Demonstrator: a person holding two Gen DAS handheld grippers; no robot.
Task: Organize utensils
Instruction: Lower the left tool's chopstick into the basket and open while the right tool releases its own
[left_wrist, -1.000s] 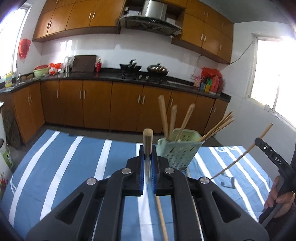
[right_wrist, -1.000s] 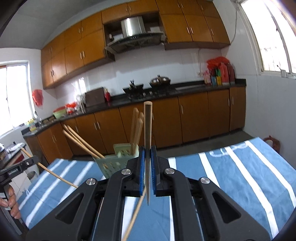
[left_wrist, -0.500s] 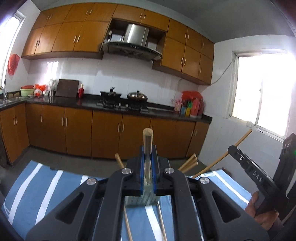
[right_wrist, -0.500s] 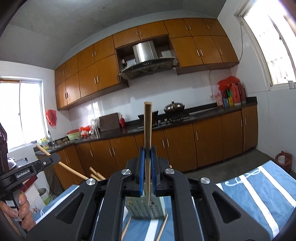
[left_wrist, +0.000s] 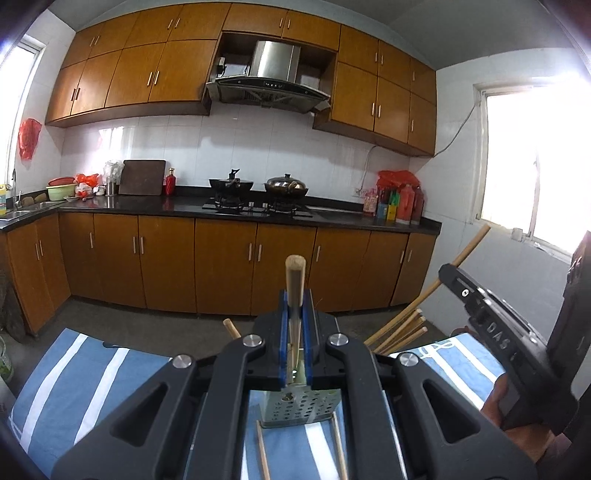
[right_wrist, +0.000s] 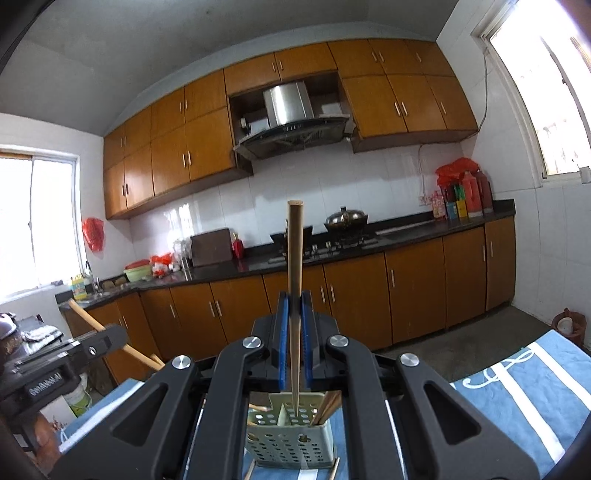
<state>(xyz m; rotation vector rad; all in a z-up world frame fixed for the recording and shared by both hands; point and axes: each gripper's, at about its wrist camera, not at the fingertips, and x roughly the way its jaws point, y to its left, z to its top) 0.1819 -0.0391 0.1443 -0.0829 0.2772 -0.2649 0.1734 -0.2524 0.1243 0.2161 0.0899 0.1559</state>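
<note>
The left gripper (left_wrist: 294, 343) was clamped on a chopstick (left_wrist: 294, 295) standing upright between its blue pads. The right gripper (right_wrist: 294, 339) likewise pinched a second chopstick (right_wrist: 295, 288), its thin tip pointing down into the green holder (right_wrist: 291, 439). The holder stood just beneath both grippers on the blue striped cloth (left_wrist: 92, 384), with more chopsticks (left_wrist: 397, 332) leaning out of it and loose ones (left_wrist: 263, 456) lying beside it.

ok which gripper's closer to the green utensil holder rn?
Right, narrowly; hard to call. The right gripper hangs over the green utensil holder, its chopstick tip at the open top. The left gripper is also above, holder rim hidden.
</note>
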